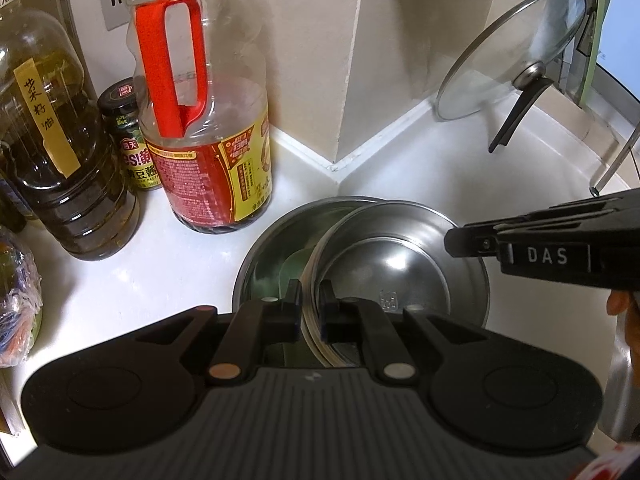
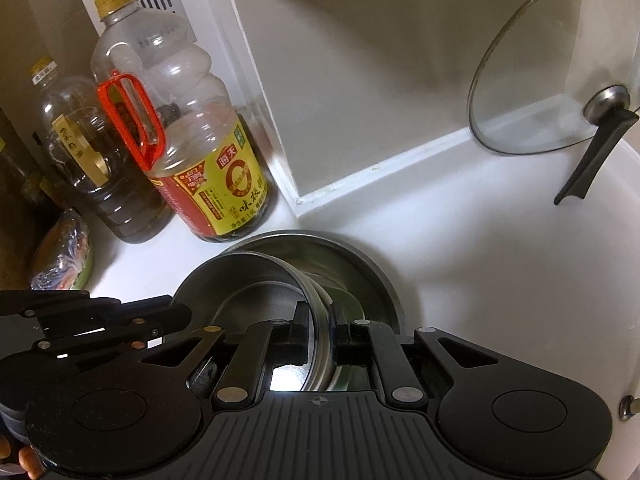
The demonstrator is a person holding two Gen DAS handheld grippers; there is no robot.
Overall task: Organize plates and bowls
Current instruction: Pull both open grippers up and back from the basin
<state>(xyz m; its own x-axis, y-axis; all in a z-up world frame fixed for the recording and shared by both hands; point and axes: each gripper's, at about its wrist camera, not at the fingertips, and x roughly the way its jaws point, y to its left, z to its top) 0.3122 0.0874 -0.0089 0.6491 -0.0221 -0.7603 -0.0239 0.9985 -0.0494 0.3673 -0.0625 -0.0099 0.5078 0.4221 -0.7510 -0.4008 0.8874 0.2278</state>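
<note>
A steel bowl, apparently the top of a nested stack, hangs tilted over a wider steel basin on the white counter. Something pale green lies in the basin. My left gripper is shut on the bowl's near rim. My right gripper reaches in from the right onto the opposite rim. In the right wrist view the right gripper is shut on the rim of the same bowl, above the basin. The left gripper meets the bowl's left edge.
A soy sauce bottle with a red handle, an oil bottle and a small jar stand behind the basin at the left. A glass lid leans on the wall at the right. A wall corner juts out.
</note>
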